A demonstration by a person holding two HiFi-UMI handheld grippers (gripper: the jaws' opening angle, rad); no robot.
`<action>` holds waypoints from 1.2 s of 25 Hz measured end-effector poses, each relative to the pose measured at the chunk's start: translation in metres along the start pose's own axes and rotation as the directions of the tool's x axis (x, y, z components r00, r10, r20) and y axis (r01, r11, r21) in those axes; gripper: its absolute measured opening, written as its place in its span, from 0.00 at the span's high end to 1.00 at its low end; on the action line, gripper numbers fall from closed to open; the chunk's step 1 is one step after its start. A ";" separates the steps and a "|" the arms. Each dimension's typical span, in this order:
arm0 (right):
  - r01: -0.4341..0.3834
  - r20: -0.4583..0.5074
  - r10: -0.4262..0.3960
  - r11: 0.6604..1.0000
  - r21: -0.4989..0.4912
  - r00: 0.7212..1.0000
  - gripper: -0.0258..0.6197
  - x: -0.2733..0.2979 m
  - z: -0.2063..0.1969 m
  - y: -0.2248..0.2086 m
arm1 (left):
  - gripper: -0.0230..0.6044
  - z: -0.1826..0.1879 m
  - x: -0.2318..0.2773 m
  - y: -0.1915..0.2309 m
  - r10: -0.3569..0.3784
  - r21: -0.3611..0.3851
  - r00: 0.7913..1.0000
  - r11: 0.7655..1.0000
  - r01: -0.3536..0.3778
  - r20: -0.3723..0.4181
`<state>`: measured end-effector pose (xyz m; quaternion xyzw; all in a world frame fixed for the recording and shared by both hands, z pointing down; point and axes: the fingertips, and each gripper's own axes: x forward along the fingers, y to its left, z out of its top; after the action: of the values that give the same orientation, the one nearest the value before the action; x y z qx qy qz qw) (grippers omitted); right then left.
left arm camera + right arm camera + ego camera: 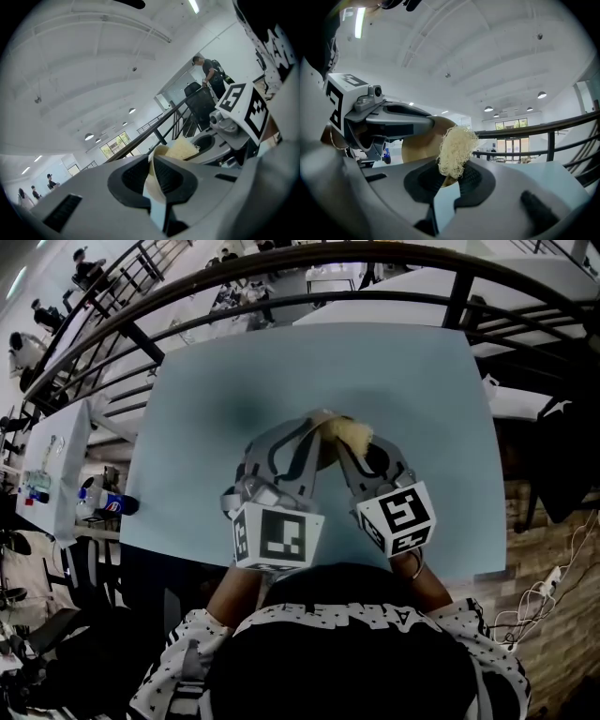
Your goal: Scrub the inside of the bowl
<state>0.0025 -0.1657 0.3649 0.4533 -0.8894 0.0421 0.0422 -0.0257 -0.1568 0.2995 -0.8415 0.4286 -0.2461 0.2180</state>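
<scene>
Pale blue desk (187,474) under you, with both tools held up over its near half. Your left gripper (152,177) has its jaws pinching the rim of the tan bowl (415,143), so the bowl's up off the desk. Your right gripper (451,180) has its jaws clamped on a pale stringy scrubber (457,145), right beside the bowl. A dark railing (281,277) curves past the desk's far edge.
</scene>
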 end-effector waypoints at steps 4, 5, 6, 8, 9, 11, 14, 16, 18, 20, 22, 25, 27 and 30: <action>0.006 0.003 -0.006 1.000 -0.011 1.000 0.87 -0.001 0.001 0.001 | 0.91 0.002 -0.001 0.001 0.003 -0.003 1.000 1.000 -0.003 0.003; 0.006 0.004 -0.006 1.000 -0.013 1.000 0.87 0.000 0.001 0.001 | 0.91 0.002 -0.001 0.001 0.004 -0.004 1.000 1.000 -0.004 0.004; 0.004 0.004 -0.004 1.000 -0.014 1.000 0.87 0.000 0.001 0.003 | 0.91 0.002 -0.002 0.002 0.006 -0.006 1.000 1.000 -0.006 0.004; -0.004 0.002 0.004 1.000 -0.017 1.000 0.87 0.001 0.001 0.007 | 0.91 0.003 -0.004 0.005 0.012 -0.012 1.000 1.000 -0.012 0.004; -0.010 0.001 0.010 1.000 -0.019 1.000 0.87 0.001 0.001 0.010 | 0.91 0.003 -0.005 0.006 0.015 -0.014 1.000 1.000 -0.015 0.004; -0.025 0.000 0.025 0.999 -0.021 1.000 0.87 0.001 0.001 0.016 | 0.91 0.004 -0.007 0.008 0.021 -0.019 1.000 1.000 -0.021 0.001; -0.048 0.000 0.048 0.999 -0.024 0.999 0.87 0.003 0.002 0.023 | 0.91 0.002 -0.009 0.013 0.029 -0.033 1.000 0.999 -0.029 -0.005; -0.059 -0.002 0.059 0.998 -0.026 0.998 0.87 0.004 0.001 0.027 | 0.91 0.001 -0.010 0.015 0.035 -0.040 0.999 0.999 -0.035 -0.008; -0.063 -0.005 0.063 0.998 -0.027 0.998 0.87 0.004 -0.001 0.029 | 0.91 0.000 -0.012 0.016 0.039 -0.047 0.999 0.998 -0.040 -0.009; -0.067 -0.005 0.067 0.997 -0.028 0.998 0.87 0.003 -0.002 0.032 | 0.91 0.001 -0.013 0.017 0.044 -0.050 0.999 0.998 -0.044 -0.009; -0.079 -0.005 0.079 0.996 -0.029 0.997 0.87 0.004 -0.002 0.035 | 0.91 0.000 -0.013 0.019 0.052 -0.042 0.999 0.998 -0.052 -0.014; -0.091 -0.003 0.091 0.995 -0.030 0.996 0.87 0.004 -0.003 0.035 | 0.92 -0.005 -0.009 0.019 0.072 -0.003 0.997 0.997 -0.072 -0.038; -0.079 0.030 0.080 0.996 -0.031 0.996 0.87 0.000 0.005 0.031 | 0.92 -0.008 -0.009 0.020 0.079 0.001 0.996 0.997 -0.079 -0.048; -0.054 0.071 0.061 0.994 -0.091 0.996 0.87 -0.004 0.025 0.025 | 0.93 -0.009 -0.009 0.023 0.075 -0.033 0.996 0.997 -0.076 -0.044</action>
<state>-0.0167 -0.1506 0.3384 0.4265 -0.9040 -0.0132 0.0283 -0.0500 -0.1631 0.2911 -0.8230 0.4688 -0.2480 0.2034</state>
